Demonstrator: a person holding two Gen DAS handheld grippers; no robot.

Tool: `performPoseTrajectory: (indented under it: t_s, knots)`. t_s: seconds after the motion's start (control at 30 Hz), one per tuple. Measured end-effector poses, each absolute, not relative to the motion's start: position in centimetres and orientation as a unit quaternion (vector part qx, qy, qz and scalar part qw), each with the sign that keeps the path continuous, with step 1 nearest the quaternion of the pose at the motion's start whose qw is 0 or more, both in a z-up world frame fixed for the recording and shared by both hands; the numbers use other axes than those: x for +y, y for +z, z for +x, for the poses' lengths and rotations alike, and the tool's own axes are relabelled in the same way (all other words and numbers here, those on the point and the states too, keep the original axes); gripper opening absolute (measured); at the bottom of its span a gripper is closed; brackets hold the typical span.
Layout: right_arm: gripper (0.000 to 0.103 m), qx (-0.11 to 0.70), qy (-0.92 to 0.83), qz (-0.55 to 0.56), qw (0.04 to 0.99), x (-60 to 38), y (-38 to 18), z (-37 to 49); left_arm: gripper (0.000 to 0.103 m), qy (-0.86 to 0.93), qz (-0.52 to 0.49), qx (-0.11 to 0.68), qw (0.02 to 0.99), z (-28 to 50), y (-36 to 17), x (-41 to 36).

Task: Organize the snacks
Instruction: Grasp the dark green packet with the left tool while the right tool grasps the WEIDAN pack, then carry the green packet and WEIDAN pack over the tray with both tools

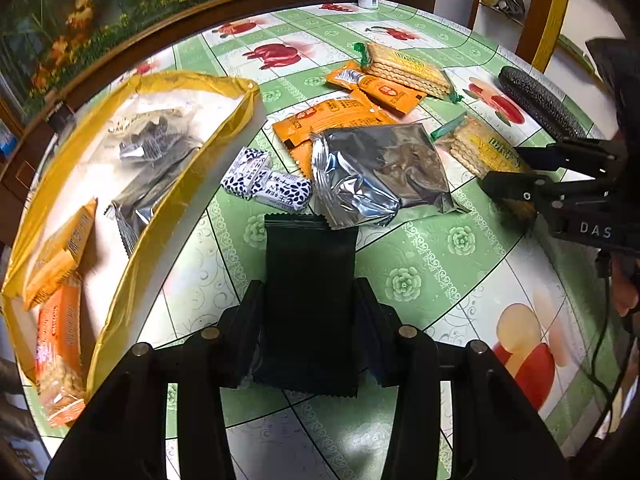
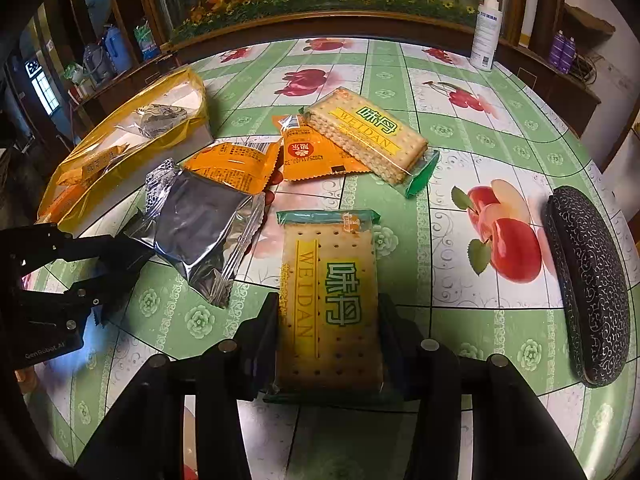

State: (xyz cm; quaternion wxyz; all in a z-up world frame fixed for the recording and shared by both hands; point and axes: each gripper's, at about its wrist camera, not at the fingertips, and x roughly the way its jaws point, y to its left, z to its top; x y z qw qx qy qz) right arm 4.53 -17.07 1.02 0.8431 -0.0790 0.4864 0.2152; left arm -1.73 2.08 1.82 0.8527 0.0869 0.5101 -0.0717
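Observation:
My left gripper [image 1: 310, 312] is shut on a black snack packet [image 1: 310, 280], held above the table, right of the yellow-rimmed box [image 1: 224, 128] that holds several snacks. My right gripper [image 2: 328, 332] is shut on a Weidan cracker pack [image 2: 330, 292]; it also shows in the left wrist view [image 1: 516, 188]. On the table lie a silver foil bag [image 1: 380, 172], two orange packets [image 1: 332, 116], two small blue-white packets [image 1: 266, 180] and a second cracker pack [image 2: 368, 132]. The left gripper shows in the right wrist view [image 2: 116, 276].
A black patterned glasses case [image 2: 588, 280] lies at the right. A white spray bottle [image 2: 486, 32] stands at the table's far edge. A wooden ledge with a flower mural runs behind the table.

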Motion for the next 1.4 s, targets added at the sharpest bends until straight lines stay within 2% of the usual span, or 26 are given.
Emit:
performPoseTrajectory:
  t_s: [0.27,0.53,0.83,1.4]
  knots:
    - [0.048,0.46,0.226,-0.036,0.858,-18.8,3.5,3.1,0.042,-0.078,0.028,0.487,0.869,-3.4,2.4,2.8]
    - [0.048,0.44,0.248,-0.036,0.862,-17.9,5.7,1.7,0.042,-0.05,-0.02,0.435,0.899,-5.7,6.2,4.5]
    - [0.047,0.424,0.295,-0.051,0.855,-14.1,7.1,-0.3,0.042,0.047,-0.037,0.385,0.921,-7.8,9.1,9.0]
    - [0.047,0.398,0.351,-0.077,0.844,-6.7,9.6,-0.7,0.042,0.124,-0.06,0.361,0.922,-9.3,9.8,14.8]
